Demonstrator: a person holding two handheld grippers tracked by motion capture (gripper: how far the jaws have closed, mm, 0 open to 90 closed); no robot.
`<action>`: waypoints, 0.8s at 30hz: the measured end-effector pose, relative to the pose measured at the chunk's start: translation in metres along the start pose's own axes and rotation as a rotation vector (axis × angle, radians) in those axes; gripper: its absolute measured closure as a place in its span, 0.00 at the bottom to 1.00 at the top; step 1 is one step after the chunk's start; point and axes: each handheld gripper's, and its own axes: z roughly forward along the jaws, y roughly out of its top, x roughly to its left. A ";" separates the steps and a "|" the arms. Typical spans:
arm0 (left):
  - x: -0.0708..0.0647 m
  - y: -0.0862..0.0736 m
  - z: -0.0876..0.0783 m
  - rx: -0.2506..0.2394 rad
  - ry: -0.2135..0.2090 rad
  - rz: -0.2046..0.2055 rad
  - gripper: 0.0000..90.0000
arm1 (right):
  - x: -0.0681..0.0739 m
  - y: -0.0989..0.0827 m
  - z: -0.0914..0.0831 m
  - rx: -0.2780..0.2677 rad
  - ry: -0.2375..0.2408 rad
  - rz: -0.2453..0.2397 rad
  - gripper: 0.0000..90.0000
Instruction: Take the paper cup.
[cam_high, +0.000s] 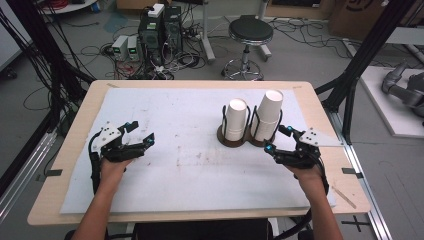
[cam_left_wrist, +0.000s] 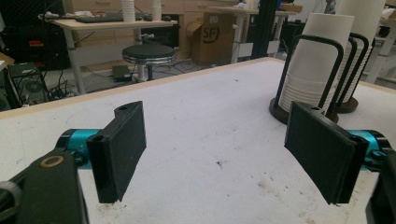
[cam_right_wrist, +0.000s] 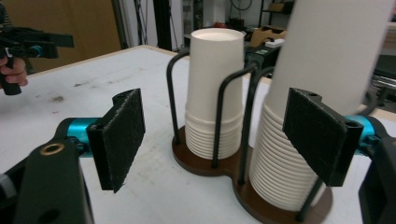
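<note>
Two stacks of white paper cups sit in a dark wire holder (cam_high: 235, 141) at the right-centre of the desk (cam_high: 165, 150), just ahead of the right gripper (cam_high: 278, 140). The left stack (cam_high: 236, 119) is shorter; the right stack (cam_high: 268, 115) stands taller and leans a little.

Handling, as I judge it: thin paper, very light, walls crush easily under a hard squeeze. Nested cups tend to stick, so the top one may drag the next cup up with it. The holder's upright wires block side access low down, so take hold on the free wall of the top cup above the wires, with a light pinch across it or over the rim. The holder base looks light too and may lift with the stack if the cups bind.

Right gripper: fingers (cam_right_wrist: 122, 135) wide apart, nothing between them, aimed at the holder from close in. In the right gripper view the taller stack (cam_right_wrist: 299, 158) sits just behind the far finger and the shorter stack (cam_right_wrist: 215, 93) shows in the gap. The hand is low over the desk with the forearm coming from the near edge.

Left gripper (cam_high: 140, 136): fingers (cam_left_wrist: 120, 149) also spread and empty, hovering over bare desk at the left, well apart from the cups, pointing roughly toward the holder (cam_left_wrist: 306, 112). It could steady the base if needed.
</note>
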 end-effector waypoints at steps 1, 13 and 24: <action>0.000 0.000 0.000 0.003 -0.002 -0.001 0.23 | 0.001 0.001 0.003 -0.002 0.006 0.001 0.24; -0.002 -0.001 0.003 0.014 -0.014 0.002 0.23 | 0.007 0.016 0.032 0.001 0.035 -0.027 0.35; -0.002 -0.002 0.004 0.020 -0.017 0.000 0.23 | 0.013 0.017 0.060 -0.033 0.037 -0.041 0.60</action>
